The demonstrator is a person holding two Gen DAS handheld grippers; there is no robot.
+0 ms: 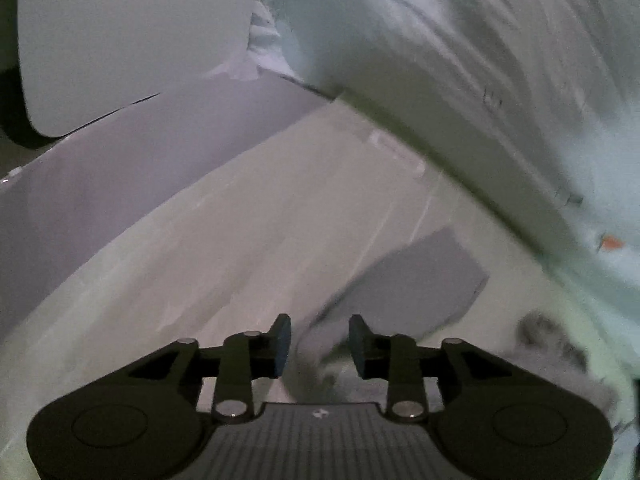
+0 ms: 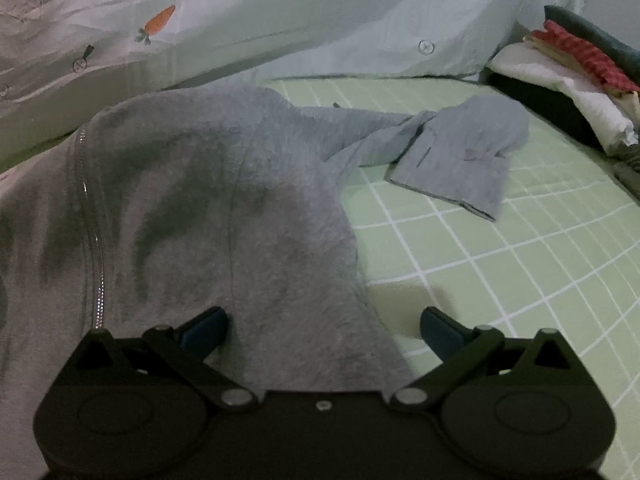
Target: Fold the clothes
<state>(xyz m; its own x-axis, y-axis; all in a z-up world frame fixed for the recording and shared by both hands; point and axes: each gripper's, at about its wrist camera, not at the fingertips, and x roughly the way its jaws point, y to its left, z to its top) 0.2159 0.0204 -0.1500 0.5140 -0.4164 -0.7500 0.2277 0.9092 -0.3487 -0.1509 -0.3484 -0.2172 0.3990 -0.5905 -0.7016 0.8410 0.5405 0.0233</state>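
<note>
Green sheeting (image 2: 500, 264) with a white grid is being seen spread over the bed in the right wrist view, and a pale quilt (image 2: 280, 12) printed with carrots is being shown bunched along its far edge. A grey zip-up hoodie (image 2: 224, 216) is being displayed lying on the sheet, its zipper running down the left part and one sleeve (image 2: 460, 152) stretched out towards the right. Folded clothes (image 2: 568, 76) are being seen stacked at the far right edge. The right gripper (image 2: 324, 326) is being held wide open, with the hoodie's near edge lying between its fingers but not pinched. The left gripper (image 1: 320, 346) is being held partly open in a blurred view; grey fabric (image 1: 404, 284) is showing between and beyond its fingers, which are not pressing on it.
</note>
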